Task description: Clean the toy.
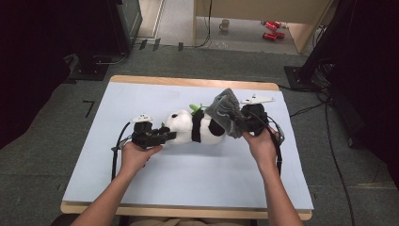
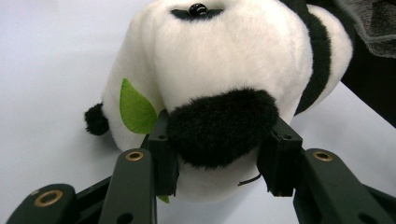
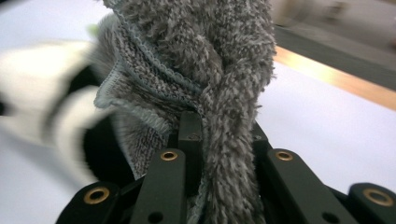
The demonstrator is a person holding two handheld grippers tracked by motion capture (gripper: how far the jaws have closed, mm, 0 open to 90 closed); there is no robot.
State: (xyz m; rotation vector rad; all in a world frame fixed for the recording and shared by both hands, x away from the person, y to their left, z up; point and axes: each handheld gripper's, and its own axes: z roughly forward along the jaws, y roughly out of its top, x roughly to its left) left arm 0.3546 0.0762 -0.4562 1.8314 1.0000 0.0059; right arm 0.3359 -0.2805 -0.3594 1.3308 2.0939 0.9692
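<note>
This looks like a lab or office workroom set up for recording. A wooden worktop (image 1: 188, 81) under a pale blue sheet (image 1: 188, 174) stands on grey carpet (image 1: 42, 155), with dark equipment stands (image 1: 94, 66) and loose cables (image 1: 336, 160) around it. Beyond, a mug (image 1: 225, 24) and red cans (image 1: 271, 29) sit on the floor by light wooden furniture (image 1: 263, 9).

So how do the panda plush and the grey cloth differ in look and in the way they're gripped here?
The panda plush is a stuffed black-and-white shape lying on the table; the grey cloth is limp, bunched and lifted above it. The left gripper clamps one black part of the panda, jaws partly apart; the right gripper pinches a cloth fold almost shut. Both are soft and fuzzy.
</note>
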